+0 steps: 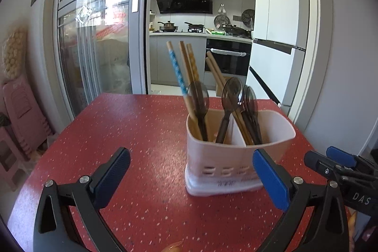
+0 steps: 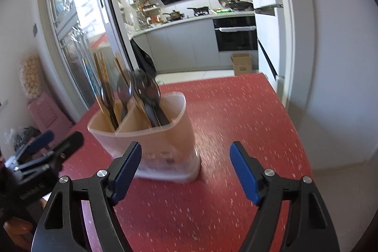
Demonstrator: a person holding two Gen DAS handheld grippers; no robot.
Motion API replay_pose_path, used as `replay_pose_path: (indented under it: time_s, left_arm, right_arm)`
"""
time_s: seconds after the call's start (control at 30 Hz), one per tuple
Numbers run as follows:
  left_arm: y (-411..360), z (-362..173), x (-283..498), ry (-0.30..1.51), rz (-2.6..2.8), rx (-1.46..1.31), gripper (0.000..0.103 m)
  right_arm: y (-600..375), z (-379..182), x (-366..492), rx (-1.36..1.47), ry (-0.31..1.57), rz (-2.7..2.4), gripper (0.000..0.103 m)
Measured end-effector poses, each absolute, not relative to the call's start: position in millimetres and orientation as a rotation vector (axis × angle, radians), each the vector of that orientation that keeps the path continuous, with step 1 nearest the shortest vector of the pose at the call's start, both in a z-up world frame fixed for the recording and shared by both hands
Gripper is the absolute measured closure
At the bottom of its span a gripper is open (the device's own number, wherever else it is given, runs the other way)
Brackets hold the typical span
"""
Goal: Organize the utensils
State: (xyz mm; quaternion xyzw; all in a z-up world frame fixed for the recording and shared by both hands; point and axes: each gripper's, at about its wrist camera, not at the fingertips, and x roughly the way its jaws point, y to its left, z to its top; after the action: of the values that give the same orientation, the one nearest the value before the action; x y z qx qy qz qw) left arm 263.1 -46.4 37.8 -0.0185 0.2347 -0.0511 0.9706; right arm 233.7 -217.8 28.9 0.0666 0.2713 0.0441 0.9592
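A pale pink utensil holder [image 1: 224, 157] with two compartments stands on the red speckled table [image 1: 132, 129]. Wooden chopsticks [image 1: 183, 63] and dark see-through spoons [image 1: 232, 91] stand upright in both compartments. My left gripper [image 1: 190, 154] is open just short of the holder, its fingers wide and nothing pressed between them. My right gripper [image 2: 186, 145] is open too, near the holder [image 2: 165, 141], with empty pads. Each gripper shows at the edge of the other's view: the right gripper [image 1: 330, 157] and the left gripper [image 2: 61, 138]. The right wrist view is motion-blurred.
A sliding glass door [image 1: 94, 39] runs along the table's left side. Pink folded stools [image 1: 21, 110] lean below it. The kitchen lies beyond the far table edge, with a white fridge [image 1: 278, 27] at right and a cardboard box [image 2: 242, 64] on the floor.
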Motion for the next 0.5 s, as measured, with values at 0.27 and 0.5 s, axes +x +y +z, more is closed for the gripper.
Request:
replay_pose_path:
  time_s: [0.27,0.5]
  left_arm:
    - [-43.8,24.2,236.9,0.51,-0.093,-0.015,0.0]
    - [-38.8,16.2,219.5,0.522,-0.1,-0.01,0.0]
  right_arm:
    - [-199.9,14.3,209.3,0.069,0.563,0.037,0.015]
    - [-190.2,9.0,191.6,0.035,0.537,0.003,0.0]
